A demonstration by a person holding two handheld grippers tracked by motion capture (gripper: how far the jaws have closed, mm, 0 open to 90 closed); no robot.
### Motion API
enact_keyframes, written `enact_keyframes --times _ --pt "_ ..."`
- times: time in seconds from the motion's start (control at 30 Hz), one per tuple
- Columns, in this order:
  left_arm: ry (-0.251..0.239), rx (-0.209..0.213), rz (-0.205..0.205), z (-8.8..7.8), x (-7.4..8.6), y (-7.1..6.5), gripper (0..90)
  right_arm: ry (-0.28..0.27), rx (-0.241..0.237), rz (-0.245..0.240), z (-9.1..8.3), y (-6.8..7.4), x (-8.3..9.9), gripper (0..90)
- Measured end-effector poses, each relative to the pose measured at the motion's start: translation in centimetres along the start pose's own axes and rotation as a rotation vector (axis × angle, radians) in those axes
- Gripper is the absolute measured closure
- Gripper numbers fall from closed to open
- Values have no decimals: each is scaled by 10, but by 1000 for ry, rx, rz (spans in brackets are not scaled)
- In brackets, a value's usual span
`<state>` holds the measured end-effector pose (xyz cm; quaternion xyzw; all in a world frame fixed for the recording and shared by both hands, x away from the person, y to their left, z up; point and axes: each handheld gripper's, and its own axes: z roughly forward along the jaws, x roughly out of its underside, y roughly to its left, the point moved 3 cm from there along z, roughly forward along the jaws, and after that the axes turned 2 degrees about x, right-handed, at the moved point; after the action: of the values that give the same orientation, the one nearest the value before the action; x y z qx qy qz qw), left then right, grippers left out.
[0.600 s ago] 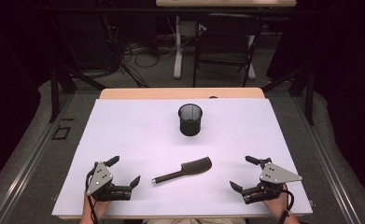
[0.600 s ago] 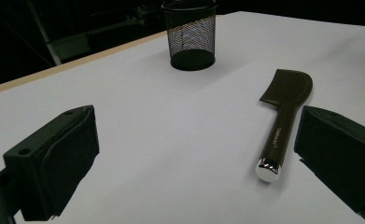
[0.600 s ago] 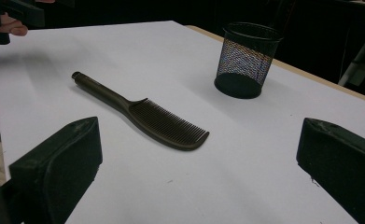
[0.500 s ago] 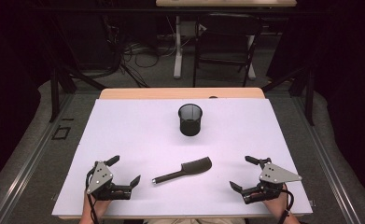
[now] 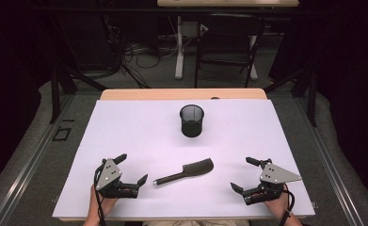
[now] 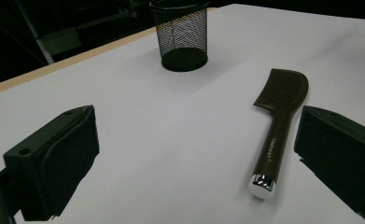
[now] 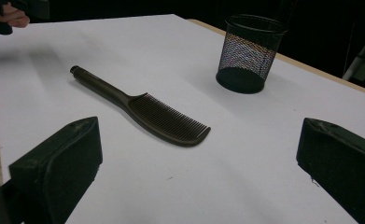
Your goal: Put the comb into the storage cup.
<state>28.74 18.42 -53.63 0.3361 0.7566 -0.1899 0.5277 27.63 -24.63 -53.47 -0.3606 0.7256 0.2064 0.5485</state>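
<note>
A dark brown comb (image 5: 185, 171) with a long handle lies flat on the white table top (image 5: 139, 132), near the front middle. Its silver-capped handle end points toward my left gripper (image 5: 131, 168), which rests at the front left, jaws wide open and empty. In the left gripper view the comb (image 6: 276, 133) lies just inside the right jaw. My right gripper (image 5: 244, 174) rests at the front right, open and empty. In the right gripper view the comb (image 7: 145, 110) lies ahead with its teeth toward me. A black mesh cup (image 5: 191, 120) stands upright behind the comb.
A wooden strip (image 5: 181, 94) borders the table's far edge. Beyond it stand a dark chair (image 5: 226, 52), a white stand leg (image 5: 178, 47) and loose floor cables. Wide bare white surface lies left and right of the mesh cup (image 6: 180, 35) (image 7: 248, 51).
</note>
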Motion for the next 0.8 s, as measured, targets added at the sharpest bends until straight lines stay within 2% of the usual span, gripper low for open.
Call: enact_keyframes --times 0.27,0.47,0.8 --pt "29 16 24 11 -6 -7 0 12 -3 2 1 -2 1 0" --pt "30 17 26 16 -11 -7 0 11 -3 -3 1 -1 0 0" --pt "64 32 19 32 -17 -8 0 13 -5 -1 2 -1 1 1"
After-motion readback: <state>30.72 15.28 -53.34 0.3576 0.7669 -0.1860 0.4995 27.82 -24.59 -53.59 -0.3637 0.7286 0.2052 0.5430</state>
